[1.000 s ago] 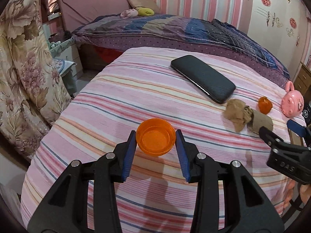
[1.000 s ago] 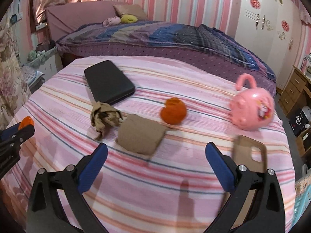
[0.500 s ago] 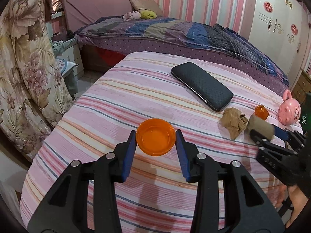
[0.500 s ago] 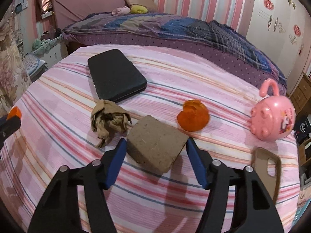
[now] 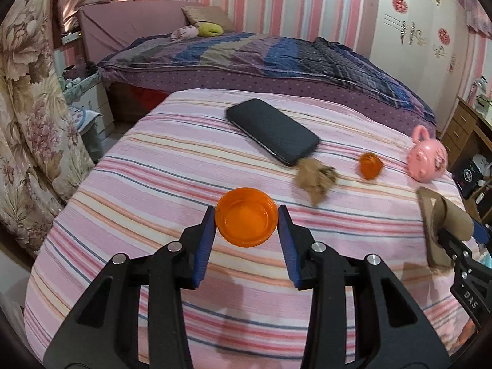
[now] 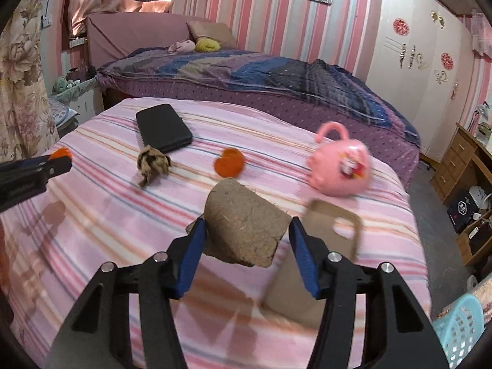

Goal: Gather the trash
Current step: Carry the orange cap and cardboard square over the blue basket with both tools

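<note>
A pink striped bedspread (image 6: 92,230) covers the work surface. The left gripper (image 5: 246,224) pinches an orange cap (image 5: 246,216); the right gripper (image 6: 246,243), closing, clamps a brown cardboard piece (image 6: 246,230) lifted clear. Step: carrying. Next: likely deposit both in the blue basket (image 6: 461,323).

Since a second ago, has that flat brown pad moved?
Yes. The brown pad lay beside the crumpled paper on the striped cover; now the right gripper holds it lifted, away from it.

Pink-striped bedcover (image 5: 160,184); orange cup (image 5: 246,216); black case (image 5: 272,130); brown pad (image 6: 246,230); pink toy (image 6: 339,166).
</note>
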Available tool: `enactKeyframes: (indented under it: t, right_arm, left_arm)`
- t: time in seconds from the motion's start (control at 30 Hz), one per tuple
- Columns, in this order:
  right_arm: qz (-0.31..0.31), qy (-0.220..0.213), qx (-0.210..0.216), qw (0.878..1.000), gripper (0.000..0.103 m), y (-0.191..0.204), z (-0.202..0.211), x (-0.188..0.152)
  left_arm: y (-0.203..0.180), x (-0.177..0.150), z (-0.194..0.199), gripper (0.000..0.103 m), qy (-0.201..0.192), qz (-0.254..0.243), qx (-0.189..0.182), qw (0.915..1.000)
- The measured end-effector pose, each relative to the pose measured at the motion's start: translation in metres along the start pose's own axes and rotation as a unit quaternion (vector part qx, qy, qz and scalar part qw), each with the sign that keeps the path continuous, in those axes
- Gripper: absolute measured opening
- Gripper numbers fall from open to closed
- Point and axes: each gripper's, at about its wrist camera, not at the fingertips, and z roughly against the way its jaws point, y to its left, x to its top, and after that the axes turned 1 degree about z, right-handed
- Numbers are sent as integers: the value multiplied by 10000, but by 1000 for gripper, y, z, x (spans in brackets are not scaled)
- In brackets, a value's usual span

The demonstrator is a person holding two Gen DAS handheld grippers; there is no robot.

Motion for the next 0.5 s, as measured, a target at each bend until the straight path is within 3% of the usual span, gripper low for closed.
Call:
enactKeyframes:
  t: [0.33,0.5]
  right_arm:
    - [-315,-166,-395,9986,55,-63,59,-52]
    - [-519,-191,-463,9974,55,-94,69,-69]
  left_arm:
    - [-58,-24,25,39,-189,-491,-179,9985]
    - [-76,-35,34,39,-144,-437,-304,9985]
